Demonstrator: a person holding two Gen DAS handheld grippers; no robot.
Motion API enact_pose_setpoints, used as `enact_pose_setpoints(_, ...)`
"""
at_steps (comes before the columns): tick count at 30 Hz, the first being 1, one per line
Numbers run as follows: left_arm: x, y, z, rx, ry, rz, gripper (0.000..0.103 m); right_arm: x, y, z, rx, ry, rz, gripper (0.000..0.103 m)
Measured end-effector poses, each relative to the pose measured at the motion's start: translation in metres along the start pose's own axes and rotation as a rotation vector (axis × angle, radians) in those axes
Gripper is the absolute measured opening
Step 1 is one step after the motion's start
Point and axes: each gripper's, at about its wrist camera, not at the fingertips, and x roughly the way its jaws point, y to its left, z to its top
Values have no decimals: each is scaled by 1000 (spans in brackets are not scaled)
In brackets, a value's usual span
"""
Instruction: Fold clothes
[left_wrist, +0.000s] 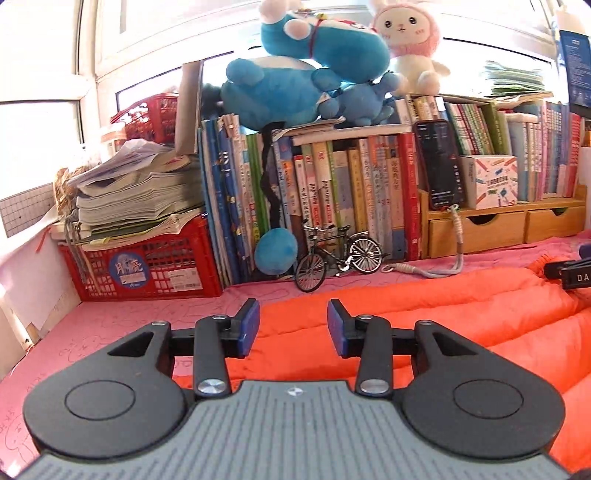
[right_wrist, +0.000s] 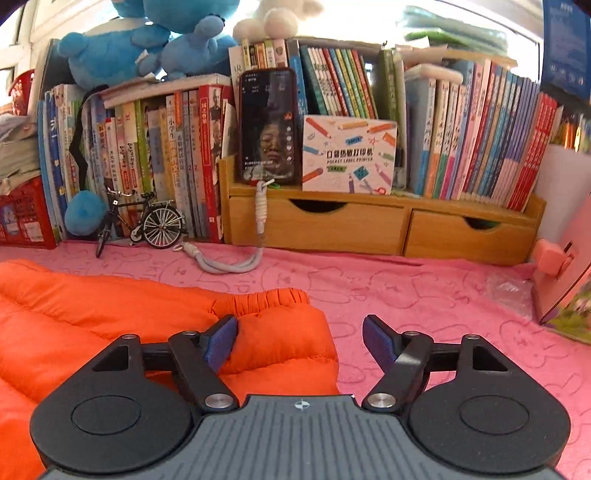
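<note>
Folding progress: judging by how it lies, the puffy orange quilted garment (right_wrist: 92, 317) is part-way folded; one section with a gathered elastic cuff (right_wrist: 266, 297) is laid over the body, but the bundle looks loose and further folds seem to remain.
Garment place: spread on the pink towel-covered bench (right_wrist: 424, 291), towards its near edge, filling the near-left part of the right wrist view and the near-right part of the left wrist view; its far edge lies well short of the books along the back edge.
Left gripper (left_wrist: 293, 326): fingers stand apart, nothing between the blue pads; they hover over the garment's left edge, and contact with the cloth cannot be told.
Right gripper (right_wrist: 299, 341): fingers spread wide, gripping nothing; the left blue pad (right_wrist: 221, 343) is just beside the folded sleeve end, the other over bare pink cloth.
Garments counted: one orange piece in view; no finished pile visible.
Grippers counted: two.
Wooden drawers (right_wrist: 317, 225): two, side by side under the shelf at the back edge.
Black miniature bicycle (left_wrist: 338, 260): one, at the back edge.
Dark upright phone (right_wrist: 269, 125): one, leaning on the books, its grey lanyard (right_wrist: 225, 262) trailing onto the bench.
Red plastic crate (left_wrist: 147, 266): one at the back-left corner, a second red basket above it.
Plush toys: several blue ones (left_wrist: 295, 70) and one pink-and-white rabbit (left_wrist: 410, 44) on top of the books; the exact blue count is unclear.
</note>
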Motion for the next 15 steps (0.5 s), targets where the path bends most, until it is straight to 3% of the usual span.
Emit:
enact_pose_setpoints(2,-6,-17,-12,33,-1,-5,41,-30,20,-6,-110,-115,-74,88)
enact_pose_setpoints(6,-14,-38,-33,80,-12,58,41,-84,65,-33,-273,-289,-94,90)
enact_pose_setpoints(9,-19,-47,-43,101,-26,119,48,-106,92,-46,-275,-322,-34,90)
enact_pose_setpoints(10,-19,-47,-44,109,-29,142,53,-107,101,-49,-292,-321,-38,90)
enact_pose_setpoints(15,-8,-27,-59,169,0,297,53,-107,118,-66,-363,-297,-109,90)
